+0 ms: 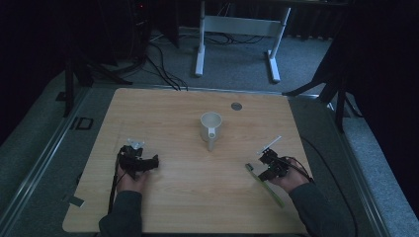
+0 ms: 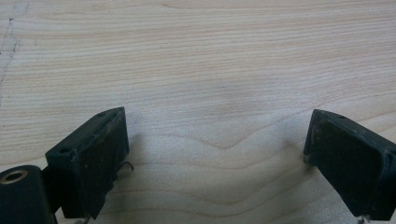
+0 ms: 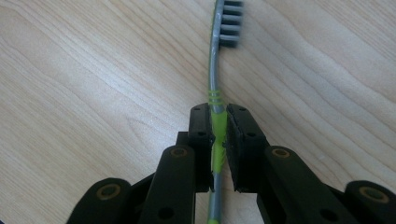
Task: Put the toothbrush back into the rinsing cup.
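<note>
A green and grey toothbrush (image 3: 215, 70) lies low over the wooden table (image 1: 197, 197), its grey bristle head (image 3: 231, 23) pointing away from me. My right gripper (image 3: 218, 128) is shut on its green handle, and in the high view that gripper (image 1: 266, 167) sits at the table's right with the toothbrush (image 1: 274, 194) running back toward the person's hand. A white mug (image 1: 211, 127) stands upright mid-table, handle toward the front. My left gripper (image 1: 152, 163) rests at the left, held in a hand. Its jaws stand wide open (image 2: 215, 149) over bare wood.
A thin white stick (image 1: 272, 143) lies just beyond the right gripper. A small grey disc (image 1: 236, 105) sits in the tabletop near its far edge. Beyond the table are cables and a white desk frame (image 1: 237, 29) on the floor.
</note>
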Demonstrator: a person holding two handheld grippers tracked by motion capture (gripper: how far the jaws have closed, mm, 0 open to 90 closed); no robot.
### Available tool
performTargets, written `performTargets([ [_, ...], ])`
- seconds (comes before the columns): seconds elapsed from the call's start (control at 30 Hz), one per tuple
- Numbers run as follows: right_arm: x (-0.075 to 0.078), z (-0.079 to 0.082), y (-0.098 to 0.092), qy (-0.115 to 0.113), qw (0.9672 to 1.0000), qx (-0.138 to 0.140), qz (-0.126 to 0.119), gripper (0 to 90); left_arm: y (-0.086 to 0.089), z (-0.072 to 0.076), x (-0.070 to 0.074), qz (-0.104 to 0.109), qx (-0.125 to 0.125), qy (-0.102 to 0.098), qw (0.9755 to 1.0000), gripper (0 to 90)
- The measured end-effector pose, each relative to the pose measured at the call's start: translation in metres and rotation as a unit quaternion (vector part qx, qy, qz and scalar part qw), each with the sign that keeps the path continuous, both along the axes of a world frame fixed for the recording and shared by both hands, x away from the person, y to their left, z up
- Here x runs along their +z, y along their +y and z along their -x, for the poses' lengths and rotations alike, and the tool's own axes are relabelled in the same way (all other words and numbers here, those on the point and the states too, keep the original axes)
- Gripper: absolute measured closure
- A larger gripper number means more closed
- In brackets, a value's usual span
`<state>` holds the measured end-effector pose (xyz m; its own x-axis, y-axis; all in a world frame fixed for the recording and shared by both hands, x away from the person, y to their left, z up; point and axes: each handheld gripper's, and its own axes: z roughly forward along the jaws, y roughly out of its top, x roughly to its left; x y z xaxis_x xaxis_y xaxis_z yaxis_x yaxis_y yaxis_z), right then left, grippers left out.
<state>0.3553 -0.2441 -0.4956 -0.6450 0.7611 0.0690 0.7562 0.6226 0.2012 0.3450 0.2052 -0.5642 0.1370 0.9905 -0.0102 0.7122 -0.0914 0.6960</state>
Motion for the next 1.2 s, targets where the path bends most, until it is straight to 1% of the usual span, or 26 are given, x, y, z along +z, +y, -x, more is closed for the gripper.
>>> performTargets([
  [0.67,-0.0027,-0.0026,0.0050,0.024,0.9991,0.021,0.028,79.3,0.0000,0.0000,0.0000,0.000,0.000,0.000,1.0000,7.0],
  [1.2,-0.0087,-0.0048,0.0062,0.039,0.9978,0.028,0.047,79.2,0.0000,0.0000,0.0001,0.000,0.000,0.000,1.0000,6.9],
])
